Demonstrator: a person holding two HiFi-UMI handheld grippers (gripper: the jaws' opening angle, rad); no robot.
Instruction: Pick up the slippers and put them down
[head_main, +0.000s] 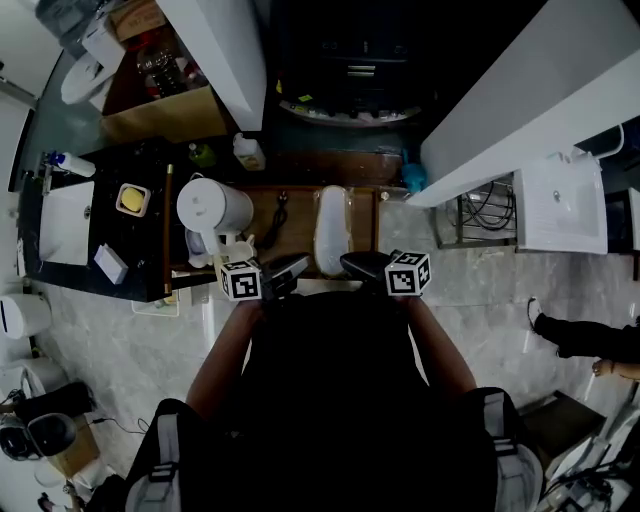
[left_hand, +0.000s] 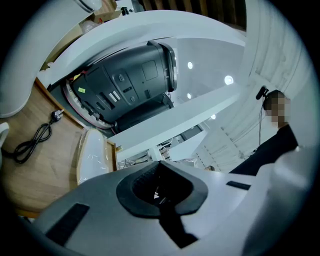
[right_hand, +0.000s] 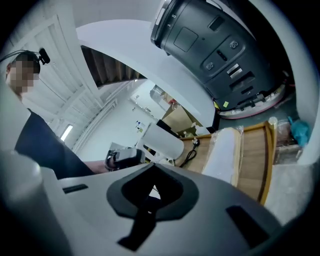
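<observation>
The slippers (head_main: 332, 228) are a white pair wrapped in clear plastic, lying on the wooden table (head_main: 300, 215) just beyond both grippers. They also show in the left gripper view as the slippers (left_hand: 93, 154) and in the right gripper view as the slippers (right_hand: 224, 156). My left gripper (head_main: 288, 270) hovers at the table's front edge, to the left of the pack and apart from it. My right gripper (head_main: 362, 265) is level with it, in front of the pack. The left gripper (left_hand: 161, 192) and the right gripper (right_hand: 152, 194) both have their jaws together with nothing held.
A white kettle (head_main: 213, 208) and a black power cable (head_main: 280, 212) lie on the table left of the slippers. A large dark grey machine (left_hand: 135, 85) stands behind the table under a white panel. A person's shoe (head_main: 560, 332) shows on the marble floor at right.
</observation>
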